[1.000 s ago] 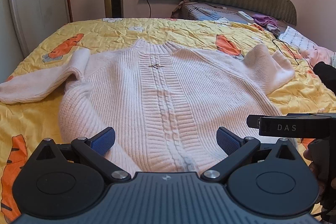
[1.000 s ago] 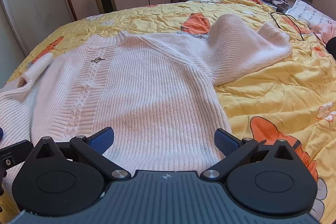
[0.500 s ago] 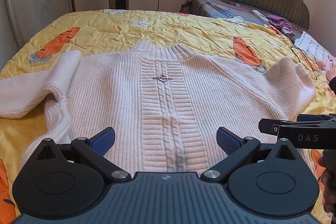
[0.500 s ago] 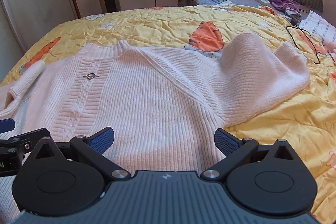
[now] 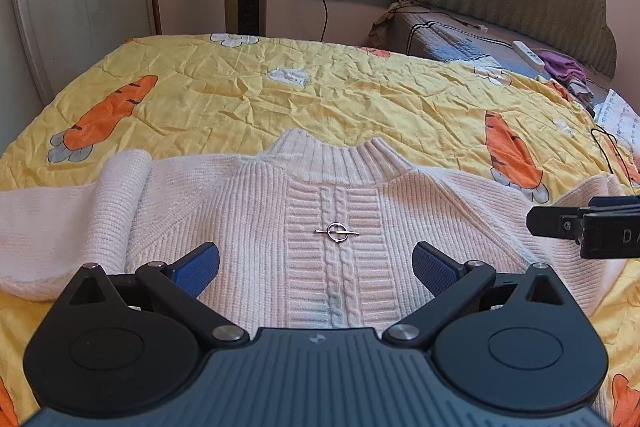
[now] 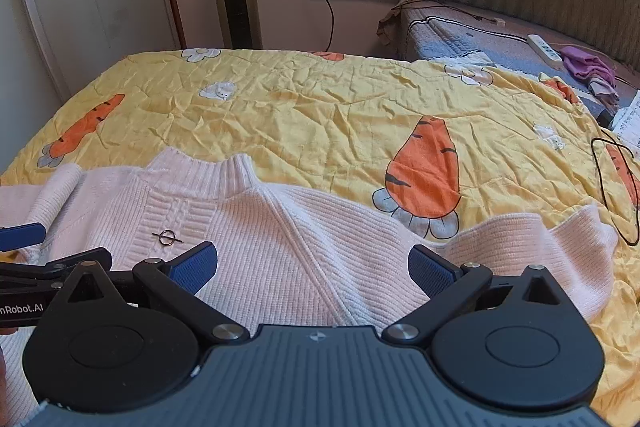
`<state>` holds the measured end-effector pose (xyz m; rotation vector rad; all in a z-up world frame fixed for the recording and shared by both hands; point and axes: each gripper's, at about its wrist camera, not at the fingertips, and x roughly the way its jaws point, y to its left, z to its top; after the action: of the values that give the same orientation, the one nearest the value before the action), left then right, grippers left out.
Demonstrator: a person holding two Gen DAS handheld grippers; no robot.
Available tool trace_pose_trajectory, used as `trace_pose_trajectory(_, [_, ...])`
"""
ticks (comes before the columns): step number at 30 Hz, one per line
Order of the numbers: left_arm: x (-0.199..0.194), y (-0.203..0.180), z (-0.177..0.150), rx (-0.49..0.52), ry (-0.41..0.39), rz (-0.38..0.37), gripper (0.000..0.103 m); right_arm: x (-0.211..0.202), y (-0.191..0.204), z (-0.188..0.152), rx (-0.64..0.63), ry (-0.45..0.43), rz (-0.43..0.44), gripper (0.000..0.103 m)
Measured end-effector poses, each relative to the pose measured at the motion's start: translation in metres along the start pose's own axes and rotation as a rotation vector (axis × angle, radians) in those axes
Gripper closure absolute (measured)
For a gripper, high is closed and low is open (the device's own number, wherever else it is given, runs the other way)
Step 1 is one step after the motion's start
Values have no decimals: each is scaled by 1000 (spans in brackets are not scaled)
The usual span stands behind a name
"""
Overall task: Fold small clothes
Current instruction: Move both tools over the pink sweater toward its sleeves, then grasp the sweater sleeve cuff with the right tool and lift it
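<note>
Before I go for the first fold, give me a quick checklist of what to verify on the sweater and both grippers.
1. Left hand-held gripper open, holding nothing: ok.
2. Right hand-held gripper open, holding nothing: ok.
3. Sweater lying front up, collar away from me: ok.
4. Left sleeve smoothed flat: not ok, it is bunched.
5. Right sleeve smoothed flat: not ok, rumpled.
6. Hem edge straight: cannot tell, hidden by the grippers.

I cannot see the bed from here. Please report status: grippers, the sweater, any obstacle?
Left gripper open, right gripper open, both empty over sweater. Sweater flat on yellow quilt, unfolded, sleeves out. Nothing in the way.
</note>
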<state>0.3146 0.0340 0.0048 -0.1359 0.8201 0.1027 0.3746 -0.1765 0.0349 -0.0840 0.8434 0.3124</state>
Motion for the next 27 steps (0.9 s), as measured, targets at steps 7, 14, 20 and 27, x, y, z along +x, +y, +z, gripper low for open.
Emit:
trace_pose_trajectory(7, [25, -6, -5, -1, 39, 4, 0, 48, -9, -32, 73, 86, 27, 0])
trace_pose_trajectory(14, [48, -23, -7, 13, 72, -16, 0, 53, -34, -36, 119, 48, 65, 0])
trace_pose_trajectory(20, [57, -30, -11, 41, 87, -26, 0, 31, -111, -50, 303, -88, 188, 17])
trace_pose_trajectory(27, [57, -30, -8, 37, 85, -30, 0, 5, -253, -100, 769, -250, 219, 28])
